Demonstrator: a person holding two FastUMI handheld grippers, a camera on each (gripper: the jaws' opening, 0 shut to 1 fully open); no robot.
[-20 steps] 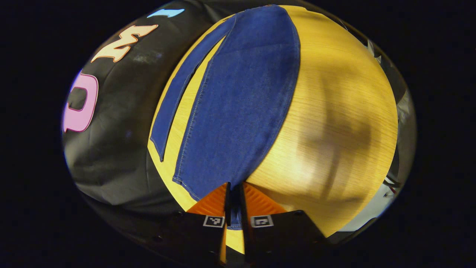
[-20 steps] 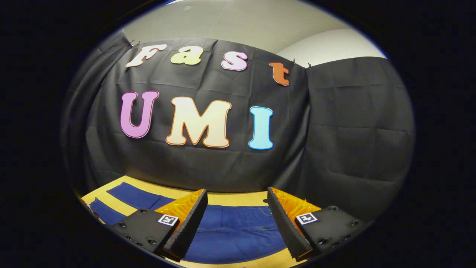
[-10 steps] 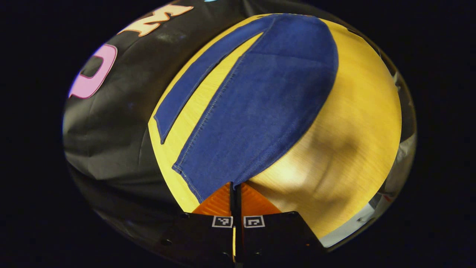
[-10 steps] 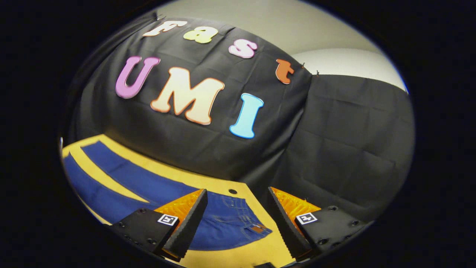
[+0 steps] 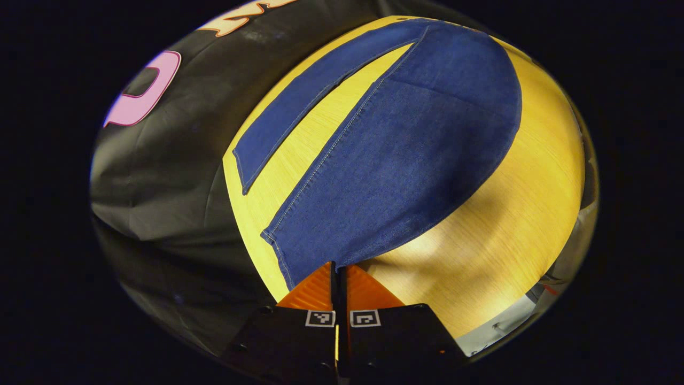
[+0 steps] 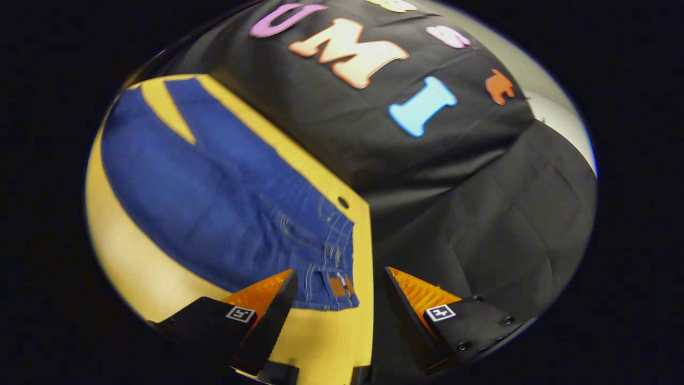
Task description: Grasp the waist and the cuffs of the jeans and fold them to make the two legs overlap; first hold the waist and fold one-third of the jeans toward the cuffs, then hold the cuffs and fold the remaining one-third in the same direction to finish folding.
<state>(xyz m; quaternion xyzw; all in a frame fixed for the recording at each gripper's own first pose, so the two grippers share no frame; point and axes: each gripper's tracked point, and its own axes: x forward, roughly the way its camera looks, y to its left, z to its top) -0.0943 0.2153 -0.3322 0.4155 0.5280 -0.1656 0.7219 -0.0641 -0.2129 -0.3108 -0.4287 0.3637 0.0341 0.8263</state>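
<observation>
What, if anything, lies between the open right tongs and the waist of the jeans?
Nothing visible does. In the right gripper view the right tongs hang open just short of the jeans' waist, with bare wooden table beneath and no other object between them.

L gripper (image 5: pixel 339 272) fingers pressed together, no gap between; R gripper (image 6: pixel 340 291) held tilted, fingers spread wide apart.

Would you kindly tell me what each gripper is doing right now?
Left gripper: shut on the jeans cuff.
Right gripper: open, holding nothing.
</observation>
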